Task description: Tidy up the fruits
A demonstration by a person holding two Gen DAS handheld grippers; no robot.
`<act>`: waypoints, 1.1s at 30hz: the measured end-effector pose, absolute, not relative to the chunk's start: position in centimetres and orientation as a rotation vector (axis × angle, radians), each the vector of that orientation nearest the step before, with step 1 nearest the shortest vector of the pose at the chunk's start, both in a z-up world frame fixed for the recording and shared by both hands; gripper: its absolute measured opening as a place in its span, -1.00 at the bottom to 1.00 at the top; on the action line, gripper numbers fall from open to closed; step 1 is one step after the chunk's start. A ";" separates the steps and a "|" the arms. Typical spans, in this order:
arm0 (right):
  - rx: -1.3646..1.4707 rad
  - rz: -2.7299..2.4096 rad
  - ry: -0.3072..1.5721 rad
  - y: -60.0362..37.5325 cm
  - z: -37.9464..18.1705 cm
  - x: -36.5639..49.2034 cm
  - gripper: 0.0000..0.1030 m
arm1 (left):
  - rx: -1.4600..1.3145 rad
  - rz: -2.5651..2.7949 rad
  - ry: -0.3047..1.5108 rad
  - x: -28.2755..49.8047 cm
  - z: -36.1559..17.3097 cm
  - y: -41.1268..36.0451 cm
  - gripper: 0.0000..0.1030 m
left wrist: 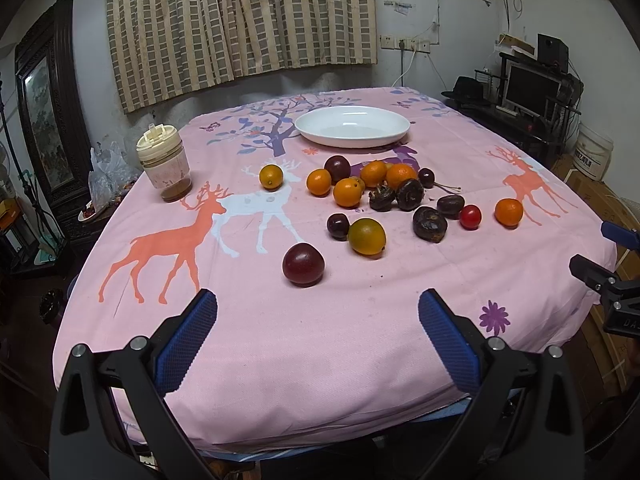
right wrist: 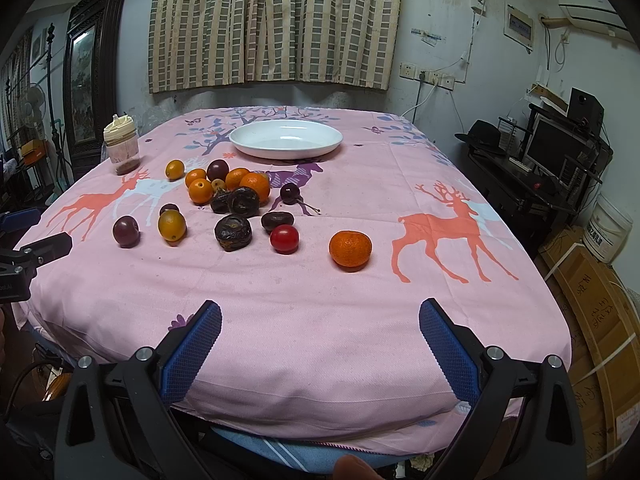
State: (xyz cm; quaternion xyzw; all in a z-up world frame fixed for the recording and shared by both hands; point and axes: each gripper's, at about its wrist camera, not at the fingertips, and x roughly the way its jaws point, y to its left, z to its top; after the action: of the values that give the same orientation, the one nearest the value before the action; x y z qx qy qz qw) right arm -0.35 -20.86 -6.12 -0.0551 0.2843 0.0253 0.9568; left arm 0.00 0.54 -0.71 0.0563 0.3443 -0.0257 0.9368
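Loose fruit lies mid-table on the pink deer cloth: several oranges [left wrist: 347, 192], dark plums [left wrist: 303, 264], dark wrinkled fruits [left wrist: 429, 224], a red cherry tomato [left wrist: 470, 217] and a lone mandarin [right wrist: 350, 250]. An empty white plate [left wrist: 352, 125] [right wrist: 286, 139] stands behind them. My left gripper [left wrist: 318, 336] is open and empty over the near table edge, nearest the big plum. My right gripper [right wrist: 320, 340] is open and empty at the near edge, short of the mandarin. Each gripper's fingers show in the other's view, the right's [left wrist: 600, 276] and the left's [right wrist: 44, 250].
A lidded plastic jar [left wrist: 165, 162] [right wrist: 121, 145] stands at the table's far left. A desk with a monitor [right wrist: 556, 152] and boxes [right wrist: 592, 304] sit right of the table. A framed cabinet [left wrist: 48, 108] stands left. Curtains hang behind.
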 end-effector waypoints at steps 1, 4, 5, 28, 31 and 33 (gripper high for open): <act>-0.112 0.051 0.577 -20.9 -6.1 -0.4 0.93 | 0.115 -0.053 0.703 0.0 -0.7 0.5 0.92; -0.112 0.051 0.577 -20.9 -6.1 -0.4 0.93 | 0.116 -0.052 0.703 0.0 -0.7 0.5 0.92; -0.111 0.051 0.577 -20.8 -6.1 -0.4 0.93 | 0.117 -0.052 0.703 0.0 -0.8 0.6 0.92; -0.110 0.052 0.580 -20.9 -6.0 -0.4 0.93 | 0.114 -0.053 0.709 0.0 -1.0 0.5 0.92; -0.109 0.050 0.582 -20.8 -6.1 -0.3 0.93 | 0.114 -0.051 0.710 0.0 -1.2 0.6 0.92; -0.108 0.049 0.583 -20.8 -6.2 -0.3 0.93 | 0.112 -0.051 0.713 -0.1 -1.6 0.7 0.92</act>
State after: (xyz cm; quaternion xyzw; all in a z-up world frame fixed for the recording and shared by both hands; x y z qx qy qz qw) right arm -0.29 -20.83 -6.15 -0.0530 0.2870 0.0243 0.9562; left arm -0.09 0.74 -1.64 0.0547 0.3488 -0.0249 0.9353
